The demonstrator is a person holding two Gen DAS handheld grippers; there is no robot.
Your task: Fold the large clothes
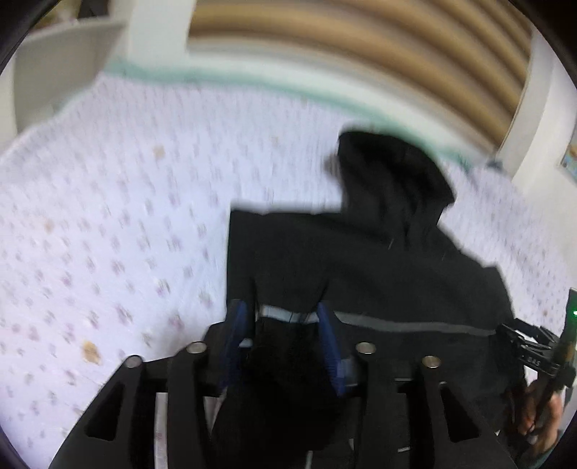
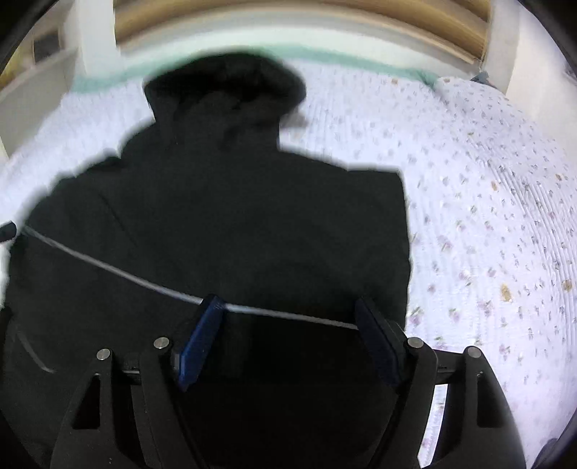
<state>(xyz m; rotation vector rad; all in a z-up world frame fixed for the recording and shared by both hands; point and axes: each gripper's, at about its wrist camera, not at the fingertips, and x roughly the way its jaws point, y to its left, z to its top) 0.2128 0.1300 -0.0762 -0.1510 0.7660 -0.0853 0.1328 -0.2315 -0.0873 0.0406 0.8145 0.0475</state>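
Observation:
A black hooded jacket [image 1: 378, 259] with a thin grey stripe lies on a bed with a white, purple-flowered cover [image 1: 108, 216]. Its hood points toward the headboard. My left gripper [image 1: 285, 317] has blue pads and is closed on a bunch of the jacket's lower edge at its left side. In the right wrist view the same jacket [image 2: 223, 216] fills the middle. My right gripper [image 2: 288, 314] has its jaws wide apart over the jacket's lower edge by the grey stripe [image 2: 108, 267]. It holds nothing. The right gripper also shows at the left wrist view's right edge [image 1: 541, 357].
A slatted wooden headboard [image 1: 360, 47] and white bedposts [image 1: 158, 29] stand behind the bed. A pale green band [image 2: 324, 57] runs along the cover's far edge. The flowered cover [image 2: 487, 216] spreads to the right of the jacket.

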